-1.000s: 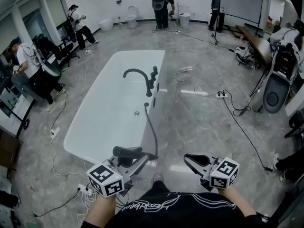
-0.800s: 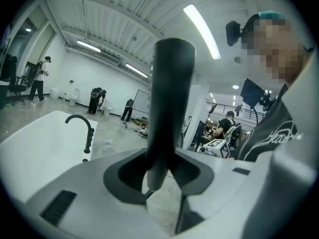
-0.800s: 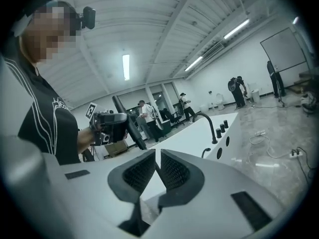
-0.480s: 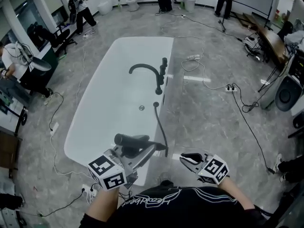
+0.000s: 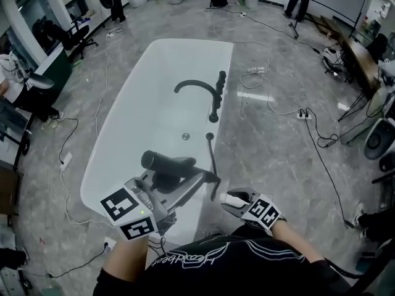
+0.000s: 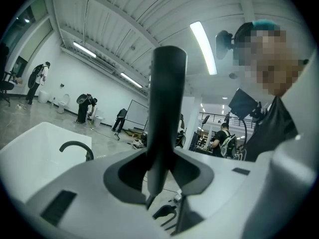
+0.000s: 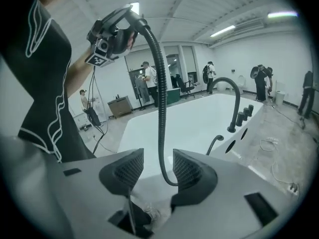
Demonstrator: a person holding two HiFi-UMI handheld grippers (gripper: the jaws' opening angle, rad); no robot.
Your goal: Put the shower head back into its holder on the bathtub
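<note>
The black shower head (image 5: 165, 162) lies crosswise in my left gripper (image 5: 189, 181), which is shut on its handle, above the near end of the white bathtub (image 5: 133, 113). In the left gripper view the handle (image 6: 167, 103) stands upright between the jaws. The black hose (image 5: 213, 165) runs from a fitting (image 5: 210, 137) on the tub's right rim to the shower head. My right gripper (image 5: 228, 197) is low by the tub's near right corner. Its jaws are opening, and the hose (image 7: 160, 108) hangs loose between the pads (image 7: 185, 167).
A black curved faucet (image 5: 199, 90) and handles (image 5: 220, 80) stand on the tub's right rim. Cables (image 5: 308, 125) trail over the grey marble floor to the right, with a power strip (image 5: 109, 246) near my feet at the left. People stand at the far wall and left.
I have come closer to the tub. My left gripper carried the shower head forward over the tub's near end. My right gripper dropped and moved left to the hose.
</note>
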